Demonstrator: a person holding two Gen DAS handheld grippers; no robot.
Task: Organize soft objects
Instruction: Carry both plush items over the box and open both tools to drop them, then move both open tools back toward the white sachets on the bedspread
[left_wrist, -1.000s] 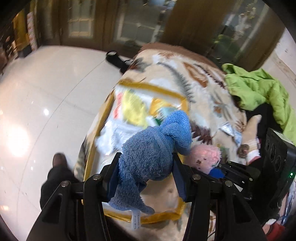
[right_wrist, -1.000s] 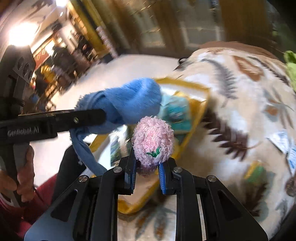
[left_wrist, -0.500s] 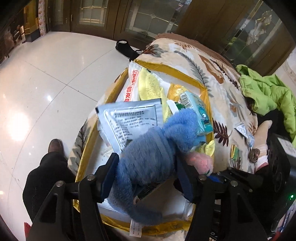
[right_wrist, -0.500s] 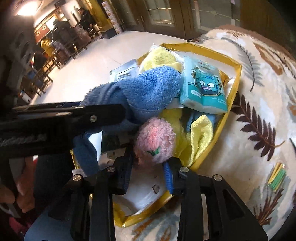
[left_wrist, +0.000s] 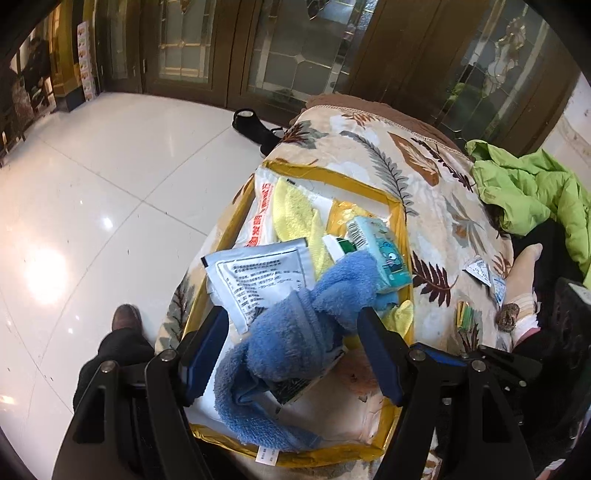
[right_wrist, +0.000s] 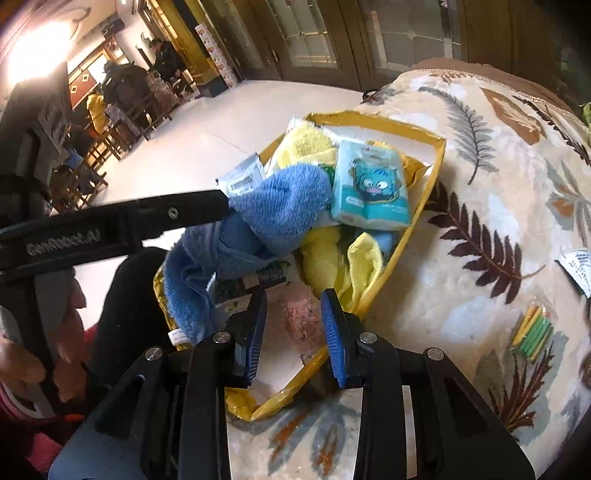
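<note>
Both soft things have come down since a second ago: the blue towel (left_wrist: 295, 332) no longer hangs pinched above the blanket but lies slumped in the yellow-rimmed tray (left_wrist: 400, 218), over a silver printed sachet (left_wrist: 258, 273) and reaching toward the teal cartoon tissue pack (right_wrist: 371, 188) farther in. Either side of it, the left gripper (left_wrist: 291, 347) has its jaws opening, the blue pads standing clear of the towel that lies between them. Nearer the right corner of the tray, the pink fluffy ball (right_wrist: 303, 325) now lies on the tray floor; the right gripper (right_wrist: 295, 328) is spread around it, and its pads do not seem to press the fluff. Yellow cloths (right_wrist: 332, 266) fill the tray's middle. Outside it, on the leaf-patterned blanket (right_wrist: 498, 166), a small green and yellow packet (right_wrist: 532, 332) lies well to the right, and a bright green jacket (left_wrist: 528, 192) is heaped at the far right
</note>
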